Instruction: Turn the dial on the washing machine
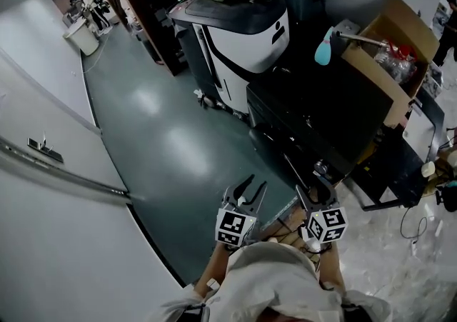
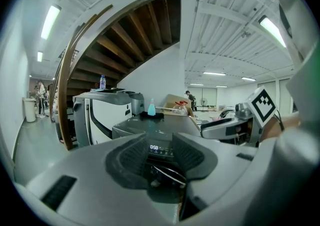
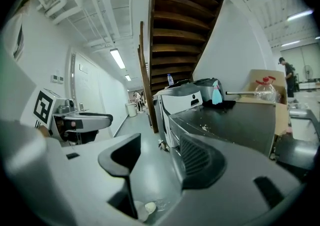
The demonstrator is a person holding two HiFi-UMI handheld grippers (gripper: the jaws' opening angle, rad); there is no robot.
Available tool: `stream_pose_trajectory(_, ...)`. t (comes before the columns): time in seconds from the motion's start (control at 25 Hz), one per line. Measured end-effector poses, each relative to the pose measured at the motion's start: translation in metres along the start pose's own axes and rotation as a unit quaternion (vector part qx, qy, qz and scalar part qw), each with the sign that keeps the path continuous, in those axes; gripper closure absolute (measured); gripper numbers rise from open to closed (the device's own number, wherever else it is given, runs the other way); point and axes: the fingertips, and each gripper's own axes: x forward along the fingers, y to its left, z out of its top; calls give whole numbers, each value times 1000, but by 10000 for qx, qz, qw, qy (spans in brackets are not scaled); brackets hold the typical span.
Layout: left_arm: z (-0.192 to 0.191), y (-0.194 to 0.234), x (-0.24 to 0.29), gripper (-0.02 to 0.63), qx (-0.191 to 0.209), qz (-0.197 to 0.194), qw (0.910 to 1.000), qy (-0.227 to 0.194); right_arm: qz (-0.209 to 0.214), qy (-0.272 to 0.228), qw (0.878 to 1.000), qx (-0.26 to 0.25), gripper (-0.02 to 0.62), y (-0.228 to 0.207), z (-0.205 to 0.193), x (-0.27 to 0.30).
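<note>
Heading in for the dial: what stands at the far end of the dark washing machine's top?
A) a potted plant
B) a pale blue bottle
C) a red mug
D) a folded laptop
B: a pale blue bottle stands on a dark cloth at the far end of the washing machine top, next to the cardboard box.

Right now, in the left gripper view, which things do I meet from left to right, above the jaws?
White bin → water bottle → blue bottle → cardboard box → marker cube.
</note>
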Motion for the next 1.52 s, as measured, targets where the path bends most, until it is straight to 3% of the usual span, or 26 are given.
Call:
stream_pose_trajectory(0.56, 40, 136, 44, 457, 27, -786, 9969, 37, -648, 67, 9978, 132, 356, 37, 65, 117)
stream_pose_trajectory(0.84, 55, 184, 64, 457, 27, -1305, 9914, 78, -1178, 217, 9925, 242, 356, 50, 87, 151)
stream_pose_trajectory(1.12, 76, 188, 88, 457, 108, -2075, 9780, 152, -1976, 179, 9790, 459, 356, 43, 112, 142)
stream_pose_trajectory(1.52, 73, 155, 119, 457, 381, -2903, 9557, 299, -3148, 157, 9438, 991, 356, 15, 83, 91)
